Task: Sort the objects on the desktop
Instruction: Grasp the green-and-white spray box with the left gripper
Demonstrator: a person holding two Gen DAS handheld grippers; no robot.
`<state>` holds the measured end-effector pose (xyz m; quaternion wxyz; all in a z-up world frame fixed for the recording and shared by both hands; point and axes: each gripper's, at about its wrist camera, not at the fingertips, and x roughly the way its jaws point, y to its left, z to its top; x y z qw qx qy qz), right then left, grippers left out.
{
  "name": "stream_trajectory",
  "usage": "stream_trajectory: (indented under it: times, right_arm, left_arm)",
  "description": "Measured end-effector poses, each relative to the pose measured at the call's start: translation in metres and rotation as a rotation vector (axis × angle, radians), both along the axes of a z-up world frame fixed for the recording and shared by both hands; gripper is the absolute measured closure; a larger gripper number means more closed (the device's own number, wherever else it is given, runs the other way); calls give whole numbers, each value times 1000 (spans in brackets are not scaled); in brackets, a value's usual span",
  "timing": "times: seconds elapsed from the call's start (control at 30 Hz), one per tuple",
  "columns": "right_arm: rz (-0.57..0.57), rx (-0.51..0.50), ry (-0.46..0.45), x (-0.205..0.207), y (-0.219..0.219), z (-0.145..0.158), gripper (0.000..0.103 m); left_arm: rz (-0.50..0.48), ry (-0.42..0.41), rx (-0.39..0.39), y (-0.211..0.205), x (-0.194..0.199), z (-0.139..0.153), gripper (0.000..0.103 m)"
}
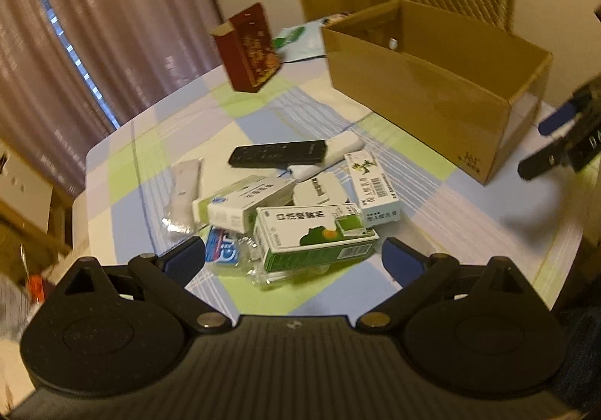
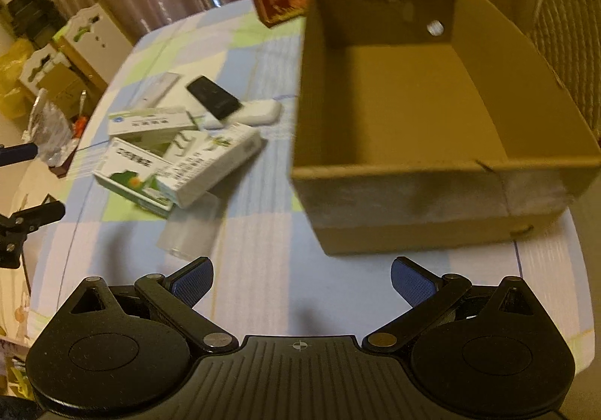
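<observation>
Both grippers hang above the desk (image 1: 469, 217) with jaws spread wide, holding nothing. The left gripper (image 1: 291, 260) is just above the heap of medicine boxes (image 1: 319, 232); the right gripper (image 2: 300, 283) faces the cardboard box (image 2: 413, 202).

Matt brown cardboard box (image 2: 413, 202), glossy black plastic remote (image 1: 278, 154)

Blue packet (image 1: 222, 251) half hidden under green box (image 1: 315, 236).
</observation>
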<state>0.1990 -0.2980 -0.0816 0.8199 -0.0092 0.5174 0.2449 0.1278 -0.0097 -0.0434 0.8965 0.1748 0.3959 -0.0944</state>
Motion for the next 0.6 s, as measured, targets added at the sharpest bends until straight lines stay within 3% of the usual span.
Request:
stream_trajectory:
  times: [0.1, 0.3, 0.6]
  right_arm:
    - [-37, -2, 21, 1, -7, -2, 0]
    - [-183, 2, 49, -10, -15, -3, 0]
    - [-417, -13, 76, -49, -26, -4, 0]
  left_arm:
    - [-72, 22, 21, -2, 6, -4, 5]
    - [-314, 53, 129, -2, 32, -13, 7]
    - [-700, 225, 208, -7, 80, -45, 8]
